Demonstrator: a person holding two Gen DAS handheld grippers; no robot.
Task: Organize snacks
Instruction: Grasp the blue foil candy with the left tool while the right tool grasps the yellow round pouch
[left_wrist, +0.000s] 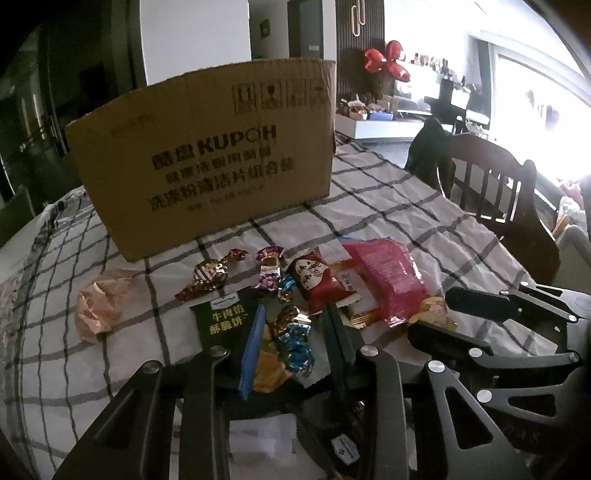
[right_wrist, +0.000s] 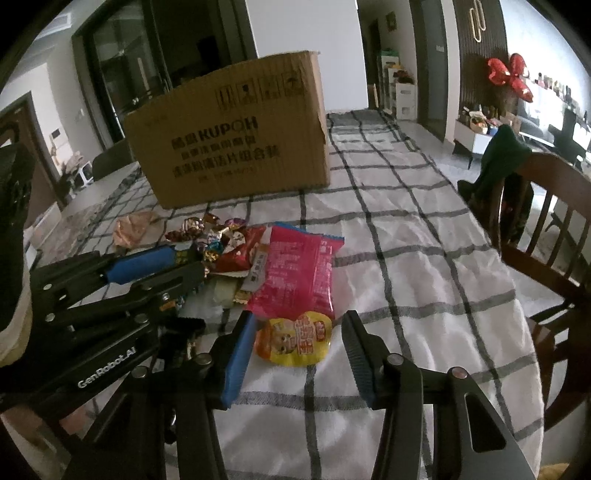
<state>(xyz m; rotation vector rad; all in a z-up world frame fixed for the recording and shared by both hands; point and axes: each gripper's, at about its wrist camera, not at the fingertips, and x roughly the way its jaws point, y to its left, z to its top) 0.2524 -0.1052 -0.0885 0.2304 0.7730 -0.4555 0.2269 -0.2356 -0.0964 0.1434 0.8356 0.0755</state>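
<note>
Left wrist view: one cardboard box (left_wrist: 207, 155) stood on the checked cloth of the bench (left_wrist: 388, 206), well beyond the left tongs (left_wrist: 291, 339); only its printed side wall showed, so I could not tell what it held. The snacks lay loose on the cloth between box and tongs. The left tongs stood narrowly parted around a cluster of foil candies (left_wrist: 291, 339) with a blue-edged packet (left_wrist: 253, 354) against the left pad; whether the pads pressed on them I could not tell. Just ahead lay one dark green packet (left_wrist: 225, 321) with yellow lettering, one red packet (left_wrist: 319, 284), one pink packet (left_wrist: 391, 280), one gold-striped candy (left_wrist: 208, 277), one purple candy (left_wrist: 269, 273). One crumpled peach wrapper (left_wrist: 99, 306) lay far to the left. The right tongs (left_wrist: 432, 314) showed to the right, a yellow pouch (left_wrist: 437, 310) between their fingers.

Right wrist view: the same box (right_wrist: 236, 140) stood far ahead, contents again hidden. The right tongs (right_wrist: 299, 341) were partly open, straddling the single yellow pouch (right_wrist: 295, 338), which bore red print and a cartoon face; both pads stood apart from it. The pink packet (right_wrist: 295, 273) lay flat just beyond the pouch. The left tongs (right_wrist: 181, 266) reached in from the left into the heap of candies. One wooden chair (right_wrist: 546, 229) stood to the right.
</note>
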